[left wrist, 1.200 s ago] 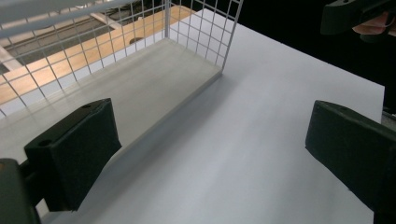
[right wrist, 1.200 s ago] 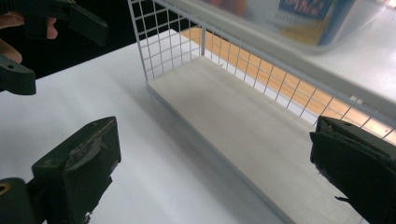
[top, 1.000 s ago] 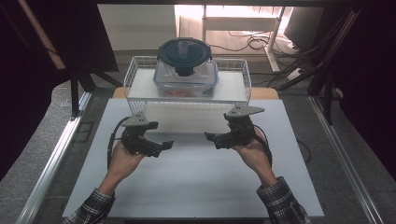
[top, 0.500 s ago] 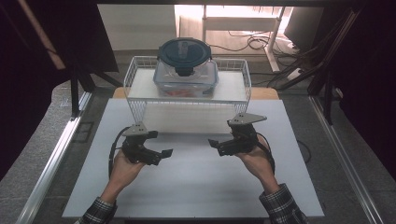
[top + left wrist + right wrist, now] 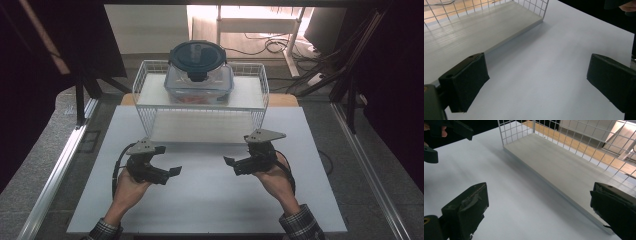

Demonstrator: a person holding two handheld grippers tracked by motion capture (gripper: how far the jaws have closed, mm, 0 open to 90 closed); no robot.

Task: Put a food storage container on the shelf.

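Both claws spread, empty: left claw (image 5: pixel 167 172), right claw (image 5: pixel 231 162) hovering over bench (image 5: pixel 210 200). Box (image 5: pixel 199 75) sitting on rack (image 5: pixel 150 95), well apart. Likely approach step; next move calling for reaching forward, up to box.

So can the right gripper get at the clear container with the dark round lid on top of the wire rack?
Probably yes: the right gripper is open and empty, and the clear container sits uncovered atop the white wire rack.

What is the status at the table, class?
Left hand-held gripper open, empty. Right hand-held gripper open, empty. Lidded container on wire rack, untouched. Path clear.
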